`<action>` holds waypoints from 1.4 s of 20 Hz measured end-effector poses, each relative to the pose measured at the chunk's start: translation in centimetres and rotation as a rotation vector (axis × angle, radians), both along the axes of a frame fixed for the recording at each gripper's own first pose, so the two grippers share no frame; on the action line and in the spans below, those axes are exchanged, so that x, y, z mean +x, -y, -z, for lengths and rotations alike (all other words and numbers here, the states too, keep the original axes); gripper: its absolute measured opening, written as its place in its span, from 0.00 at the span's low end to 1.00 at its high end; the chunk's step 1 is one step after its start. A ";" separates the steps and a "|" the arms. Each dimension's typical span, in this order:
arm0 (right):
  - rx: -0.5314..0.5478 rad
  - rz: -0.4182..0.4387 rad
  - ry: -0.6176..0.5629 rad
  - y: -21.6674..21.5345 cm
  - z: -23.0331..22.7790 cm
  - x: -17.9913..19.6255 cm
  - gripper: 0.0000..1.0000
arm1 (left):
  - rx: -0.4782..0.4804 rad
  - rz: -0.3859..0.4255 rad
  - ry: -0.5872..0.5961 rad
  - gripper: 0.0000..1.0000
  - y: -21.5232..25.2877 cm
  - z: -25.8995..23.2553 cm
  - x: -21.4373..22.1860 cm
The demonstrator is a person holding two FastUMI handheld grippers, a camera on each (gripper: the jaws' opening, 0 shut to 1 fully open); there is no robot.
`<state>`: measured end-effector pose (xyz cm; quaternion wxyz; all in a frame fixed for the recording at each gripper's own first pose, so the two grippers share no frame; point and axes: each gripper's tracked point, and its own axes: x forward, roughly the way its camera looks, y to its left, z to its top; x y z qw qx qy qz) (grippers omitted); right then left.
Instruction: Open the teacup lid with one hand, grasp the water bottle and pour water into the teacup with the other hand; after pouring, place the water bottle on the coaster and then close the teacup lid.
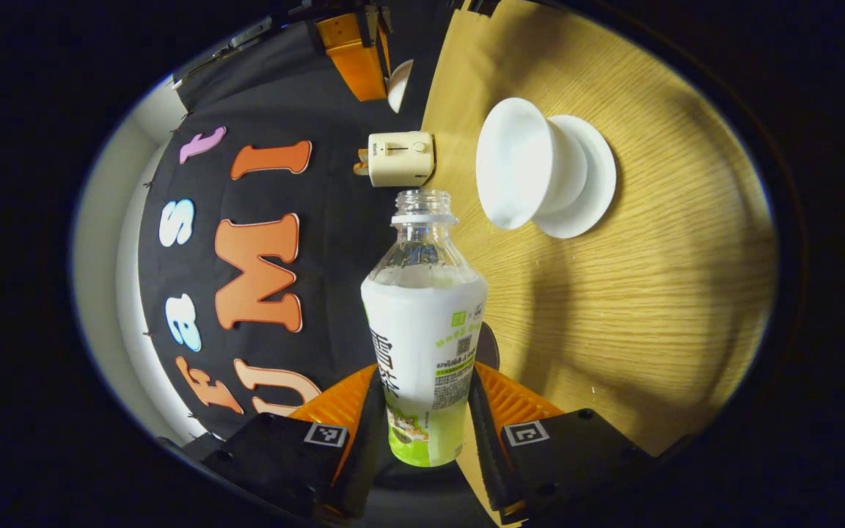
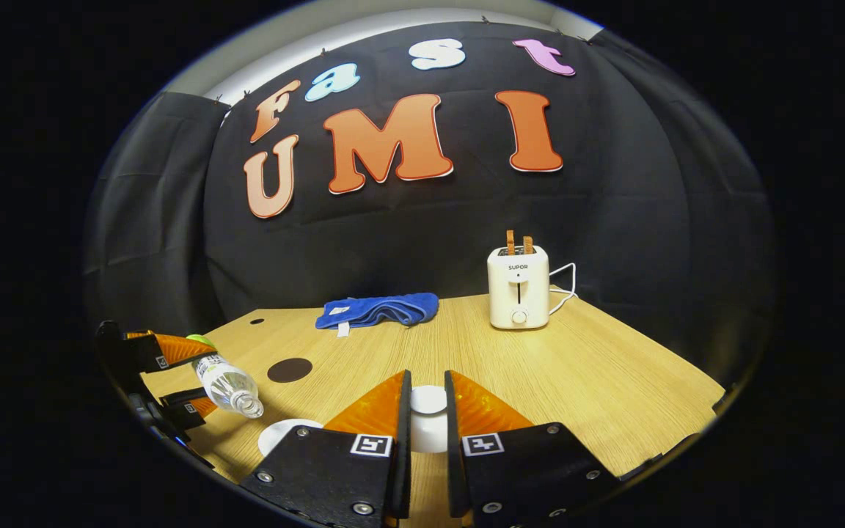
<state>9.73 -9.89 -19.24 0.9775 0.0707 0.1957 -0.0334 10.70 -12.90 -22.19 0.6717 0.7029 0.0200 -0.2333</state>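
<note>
Left claw [image 1: 426, 418] pinching tilted, uncapped water bottle [image 1: 426, 330] near open teacup [image 1: 521, 165]; right claw [image 2: 428, 414] gripping lid [image 2: 428, 402]; pouring, coaster placement, closing left.

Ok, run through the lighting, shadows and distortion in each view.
Left gripper view: the scene is rolled sideways, light pools on the table, soft shadows fall beside the bottle and under the teacup. Right gripper view: fisheye bends the table edge, the toaster is sharp and evenly lit, the lid between the fingers is bright.

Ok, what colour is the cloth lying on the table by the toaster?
Blue. The cloth shows best in the right gripper view, bunched against the back wall, left of the toaster.
</note>
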 end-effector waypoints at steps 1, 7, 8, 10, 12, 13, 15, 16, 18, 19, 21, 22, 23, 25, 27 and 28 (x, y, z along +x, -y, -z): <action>-0.002 -0.005 -0.003 0.0 0.1 -0.1 0.16 | 0.014 0.013 0.014 0.62 0.0 -0.2 0.0; -0.012 -0.019 -0.006 -0.1 0.2 -0.5 0.20 | 0.089 0.048 0.057 0.66 0.0 -0.9 0.1; -0.012 -0.018 -0.004 -0.1 0.1 -0.5 0.20 | 0.098 0.055 0.064 0.66 0.0 -1.0 0.2; -0.011 -0.019 -0.001 -0.1 0.0 -0.5 0.20 | 0.113 0.059 0.074 0.66 0.0 -1.2 0.3; -0.013 -0.020 -0.001 0.0 0.0 -0.6 0.20 | 0.118 0.061 0.082 0.64 0.0 -1.4 0.3; -0.013 -0.019 -0.001 0.0 0.0 -0.5 0.20 | 0.120 0.064 0.085 0.62 0.1 -1.4 0.3; -0.014 -0.021 0.001 -0.1 -0.1 -0.5 0.20 | 0.124 0.068 0.097 0.60 0.1 -1.6 0.4; -0.015 -0.025 0.001 -0.1 -0.1 -0.5 0.20 | 0.128 0.069 0.103 0.60 0.0 -1.7 0.4; -0.022 -0.025 0.006 0.0 -0.4 -0.5 0.20 | 0.142 0.072 0.114 0.63 0.0 -1.9 0.5; -0.020 -0.024 0.009 0.0 -0.6 -0.4 0.20 | 0.150 0.070 0.124 0.63 -0.1 -2.1 0.7; -0.011 -0.028 0.012 -0.1 -0.8 -0.5 0.20 | 0.164 0.070 0.144 0.60 -0.3 -2.4 0.8; -0.011 -0.030 0.015 -0.1 -1.0 -0.4 0.20 | 0.172 0.074 0.153 0.60 -0.4 -2.6 1.0; -0.013 -0.033 0.015 0.0 -1.1 -0.2 0.20 | 0.177 0.076 0.163 0.60 -0.3 -2.8 1.2; -0.018 -0.034 0.016 0.1 -1.2 -0.3 0.20 | 0.189 0.081 0.178 0.60 -0.4 -3.7 1.4; -0.017 -0.032 0.017 0.3 -1.5 -0.3 0.20 | 0.198 0.090 0.197 0.60 -0.1 -4.8 1.9; -0.015 -0.033 0.019 0.3 -1.5 -0.4 0.20 | 0.204 0.095 0.205 0.60 0.0 -5.1 1.9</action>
